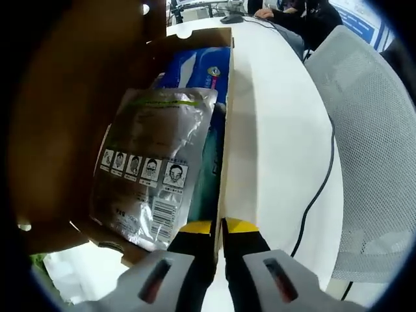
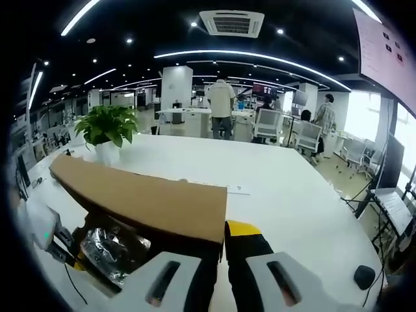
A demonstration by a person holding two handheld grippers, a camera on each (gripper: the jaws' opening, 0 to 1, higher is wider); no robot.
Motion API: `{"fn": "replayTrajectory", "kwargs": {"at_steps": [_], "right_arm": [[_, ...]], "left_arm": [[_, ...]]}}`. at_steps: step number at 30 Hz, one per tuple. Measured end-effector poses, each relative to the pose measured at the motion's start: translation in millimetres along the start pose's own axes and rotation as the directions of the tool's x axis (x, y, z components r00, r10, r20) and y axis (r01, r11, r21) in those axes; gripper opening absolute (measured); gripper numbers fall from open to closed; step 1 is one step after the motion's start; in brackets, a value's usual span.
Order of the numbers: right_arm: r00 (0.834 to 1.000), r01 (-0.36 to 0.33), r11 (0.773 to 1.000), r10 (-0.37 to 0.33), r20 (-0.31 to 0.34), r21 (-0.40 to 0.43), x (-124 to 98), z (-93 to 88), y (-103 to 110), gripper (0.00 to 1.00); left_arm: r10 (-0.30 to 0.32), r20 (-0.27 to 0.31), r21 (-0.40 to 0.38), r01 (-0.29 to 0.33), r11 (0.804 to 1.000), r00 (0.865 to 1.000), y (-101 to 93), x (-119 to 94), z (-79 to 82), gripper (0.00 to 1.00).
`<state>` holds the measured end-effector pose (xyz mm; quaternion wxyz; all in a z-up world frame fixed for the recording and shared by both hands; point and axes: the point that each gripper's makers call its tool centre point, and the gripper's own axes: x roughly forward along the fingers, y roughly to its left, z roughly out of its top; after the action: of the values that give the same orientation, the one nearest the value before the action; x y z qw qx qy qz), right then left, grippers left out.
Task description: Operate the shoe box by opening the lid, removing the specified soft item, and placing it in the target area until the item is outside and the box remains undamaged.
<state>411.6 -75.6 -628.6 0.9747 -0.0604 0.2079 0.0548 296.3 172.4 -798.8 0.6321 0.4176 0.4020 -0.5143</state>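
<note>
1. Silver pouch (image 1: 151,166) lies in the open shoe box (image 1: 224,130), on a blue pack (image 1: 198,71): light, crinkly, slippery; pinch a sealed edge.
2. Long axis runs 12–6; label strip toward 6.
3. Left gripper (image 1: 219,229) jaws clamp the box wall.
4. Right gripper (image 2: 224,229) jaws pinch the lid (image 2: 149,201) over the white bench (image 2: 286,195).

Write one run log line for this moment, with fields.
box: open | silver pouch: inside | left gripper: shut on box wall | right gripper: shut on lid
</note>
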Motion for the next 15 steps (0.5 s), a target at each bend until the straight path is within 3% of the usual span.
{"fn": "replayTrajectory", "kwargs": {"at_steps": [15], "right_arm": [[0.999, 0.014, 0.999, -0.016, 0.040, 0.042, -8.1, 9.2, 1.8, 0.01]], "left_arm": [[0.012, -0.003, 0.018, -0.012, 1.000, 1.000, -4.4, -1.1, -3.3, 0.03]]}}
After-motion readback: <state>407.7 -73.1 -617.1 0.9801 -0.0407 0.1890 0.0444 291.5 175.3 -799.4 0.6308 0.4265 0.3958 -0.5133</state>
